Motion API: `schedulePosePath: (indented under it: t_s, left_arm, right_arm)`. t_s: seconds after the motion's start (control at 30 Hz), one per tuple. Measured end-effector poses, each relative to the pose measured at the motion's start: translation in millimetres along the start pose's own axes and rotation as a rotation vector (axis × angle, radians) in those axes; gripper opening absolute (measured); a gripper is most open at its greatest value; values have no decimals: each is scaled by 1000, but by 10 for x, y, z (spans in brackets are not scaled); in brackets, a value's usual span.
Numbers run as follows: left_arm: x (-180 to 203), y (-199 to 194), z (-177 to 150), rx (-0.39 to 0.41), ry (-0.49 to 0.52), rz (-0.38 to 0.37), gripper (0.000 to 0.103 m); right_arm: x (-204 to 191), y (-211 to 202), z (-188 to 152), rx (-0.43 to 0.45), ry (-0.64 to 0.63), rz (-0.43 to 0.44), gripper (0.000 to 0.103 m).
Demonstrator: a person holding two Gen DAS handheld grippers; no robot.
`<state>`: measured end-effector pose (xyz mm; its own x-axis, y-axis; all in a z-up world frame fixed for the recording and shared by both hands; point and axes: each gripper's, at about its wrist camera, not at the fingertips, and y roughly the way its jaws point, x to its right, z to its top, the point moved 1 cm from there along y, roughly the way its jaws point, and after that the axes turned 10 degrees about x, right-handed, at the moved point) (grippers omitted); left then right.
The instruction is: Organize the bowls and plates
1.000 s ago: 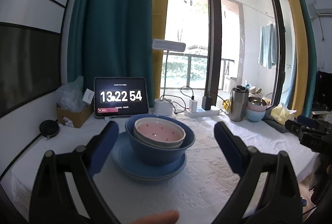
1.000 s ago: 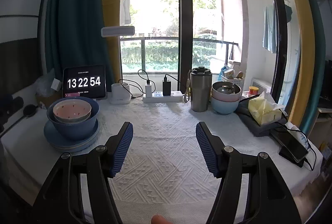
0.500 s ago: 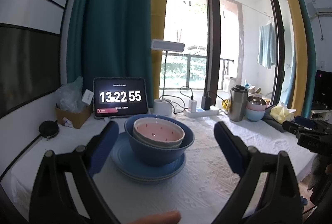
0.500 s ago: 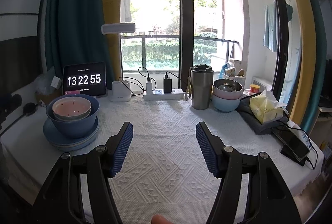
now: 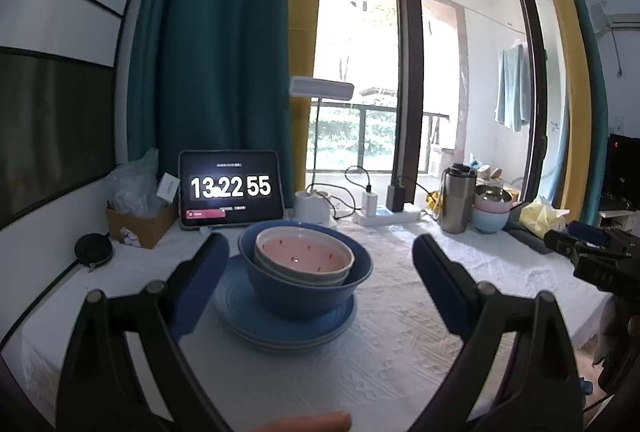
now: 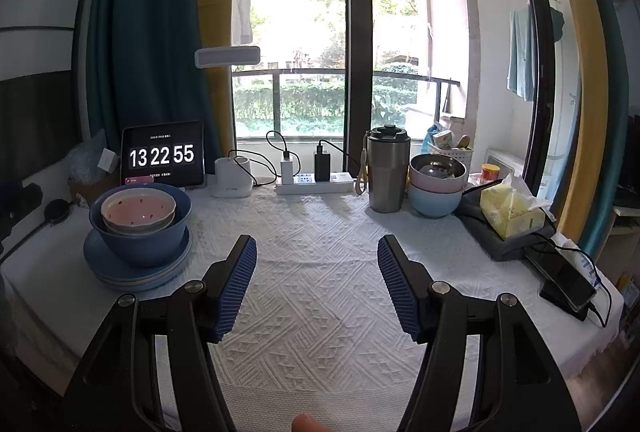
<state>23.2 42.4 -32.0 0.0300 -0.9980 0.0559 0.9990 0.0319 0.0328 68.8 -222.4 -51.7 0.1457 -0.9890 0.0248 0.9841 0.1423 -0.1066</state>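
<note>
White tablecloth (image 5: 400, 312), stacked bowls (image 5: 304, 272) between open left tool (image 5: 320, 268) fingers.

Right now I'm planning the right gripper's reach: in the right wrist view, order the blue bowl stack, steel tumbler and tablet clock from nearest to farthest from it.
1. Blue bowl stack, left, in front of the tablet.
2. Steel tumbler, right of centre, near the table's back edge.
3. Tablet clock, back left, by the curtain; only slightly farther than the tumbler.

The right gripper is open, holding nothing.
</note>
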Motion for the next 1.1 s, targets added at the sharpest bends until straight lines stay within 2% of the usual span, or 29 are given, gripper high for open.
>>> schedulePosePath:
  t_s: [1.1]
  left_arm:
    - [39, -11, -10, 0, 1, -7, 94]
  right_arm:
    - [25, -19, 6, 2, 1, -6, 67]
